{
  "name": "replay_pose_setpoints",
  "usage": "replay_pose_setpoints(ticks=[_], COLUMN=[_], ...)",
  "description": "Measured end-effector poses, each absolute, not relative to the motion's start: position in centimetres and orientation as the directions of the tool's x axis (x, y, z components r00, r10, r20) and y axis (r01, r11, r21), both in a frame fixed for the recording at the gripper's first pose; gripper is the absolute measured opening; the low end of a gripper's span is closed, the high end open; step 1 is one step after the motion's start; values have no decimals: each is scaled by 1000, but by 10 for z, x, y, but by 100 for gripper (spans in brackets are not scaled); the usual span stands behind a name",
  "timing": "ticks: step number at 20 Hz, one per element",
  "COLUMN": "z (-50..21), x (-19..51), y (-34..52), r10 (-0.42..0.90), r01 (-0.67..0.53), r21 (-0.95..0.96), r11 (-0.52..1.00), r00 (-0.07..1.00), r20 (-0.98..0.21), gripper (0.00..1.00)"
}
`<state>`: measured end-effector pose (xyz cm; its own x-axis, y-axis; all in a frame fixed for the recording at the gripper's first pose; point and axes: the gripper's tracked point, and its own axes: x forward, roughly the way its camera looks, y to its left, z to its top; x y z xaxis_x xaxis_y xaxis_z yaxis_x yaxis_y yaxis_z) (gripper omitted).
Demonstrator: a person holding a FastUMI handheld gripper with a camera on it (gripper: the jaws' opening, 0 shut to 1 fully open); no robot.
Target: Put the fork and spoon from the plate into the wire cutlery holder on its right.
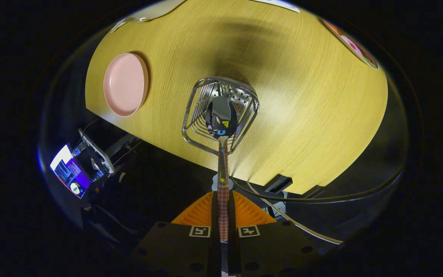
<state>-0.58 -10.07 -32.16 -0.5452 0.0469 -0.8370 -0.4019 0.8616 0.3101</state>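
The gripper (223,215) is clamped tight on the red-checked handle of a spoon (222,115), both orange fingers (200,211) pressing against it, with the shiny bowl pointing straight ahead and hanging over the open mouth of the wire cutlery holder (244,100). The holder stands on the wooden table (313,115) just beyond the fingertips. The pink plate (125,84) lies bare, well off to the left of the holder.
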Motion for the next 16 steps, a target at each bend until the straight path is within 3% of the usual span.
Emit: replay_pose_setpoints(ticks=[8, 13, 16], z=[-323, -330, -333], x=[-3, 11, 19], y=[-96, -89, -84], r10=[-87, -54, -31], r01=[-466, -432, -421], r21=[290, 283, 295], r11=[836, 856, 858], r00=[-633, -619, -616], r20=[-769, -783, -787], gripper=[12, 12, 17])
